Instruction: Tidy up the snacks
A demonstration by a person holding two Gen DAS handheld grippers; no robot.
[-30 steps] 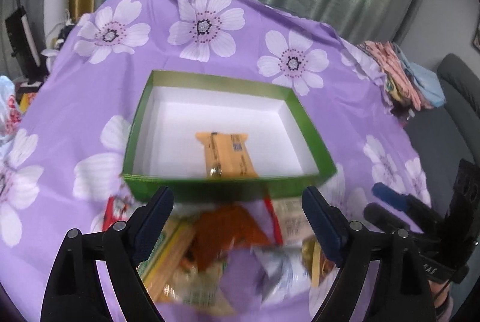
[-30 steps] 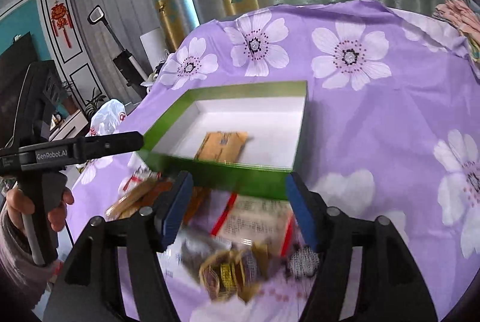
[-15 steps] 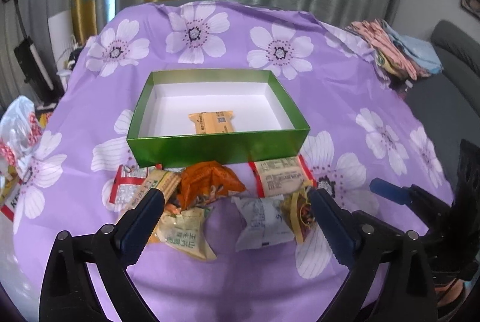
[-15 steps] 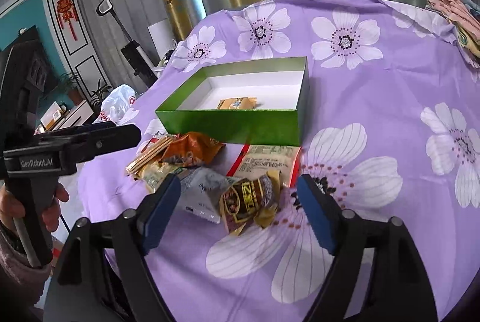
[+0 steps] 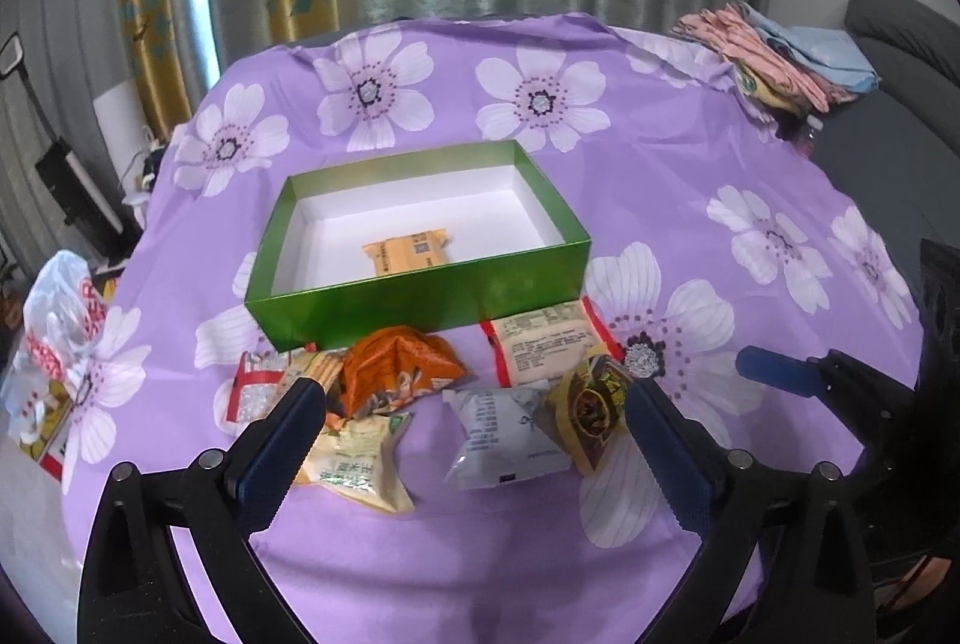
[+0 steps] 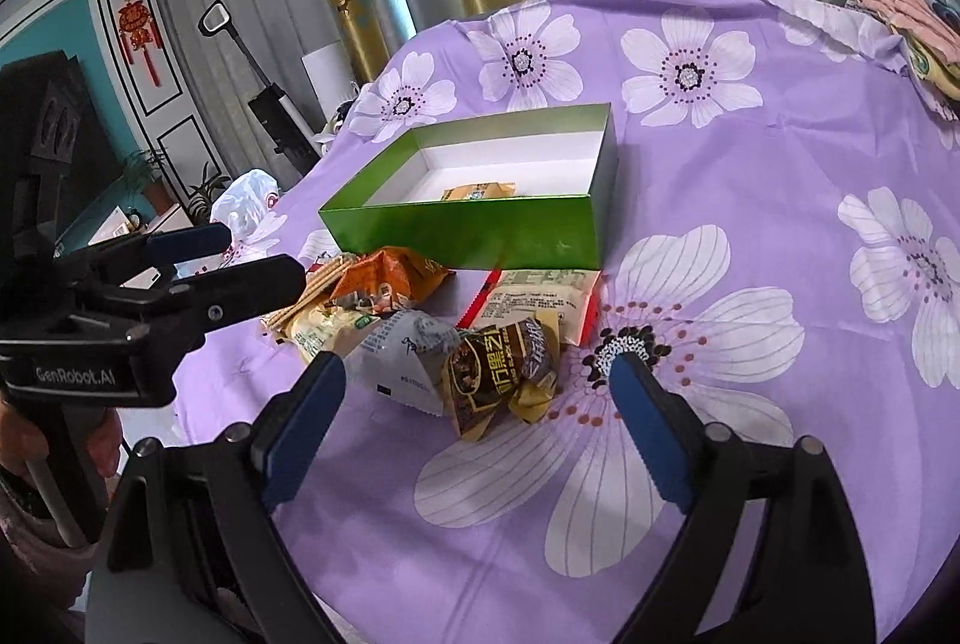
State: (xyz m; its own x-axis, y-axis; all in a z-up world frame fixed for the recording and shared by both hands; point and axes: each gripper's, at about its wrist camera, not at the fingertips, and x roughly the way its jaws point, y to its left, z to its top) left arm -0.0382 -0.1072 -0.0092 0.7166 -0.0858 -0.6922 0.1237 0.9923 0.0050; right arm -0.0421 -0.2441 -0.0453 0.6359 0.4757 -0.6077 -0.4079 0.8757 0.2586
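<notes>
Snacks: I see loose packets (image 5: 480,419) heaped on the purple-clothed counter (image 5: 690,164) just before the green box (image 5: 420,296); one orange packet (image 5: 408,251) lies inside it.
Right view only: a hand (image 6: 36,449) gripping the left hand-held gripper (image 6: 258,263).
Left view only: a red-edged packet (image 5: 255,392) at the heap's left end.
Left hand-held gripper: tilted down over the heap, jaws opening, empty.
Right hand-held gripper (image 6: 474,374): tilted down, jaws opening, touching no packet.

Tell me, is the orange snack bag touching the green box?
Cannot tell. In both wrist views the orange snack bag lies right against the green box front wall, hiding any gap or contact.
</notes>
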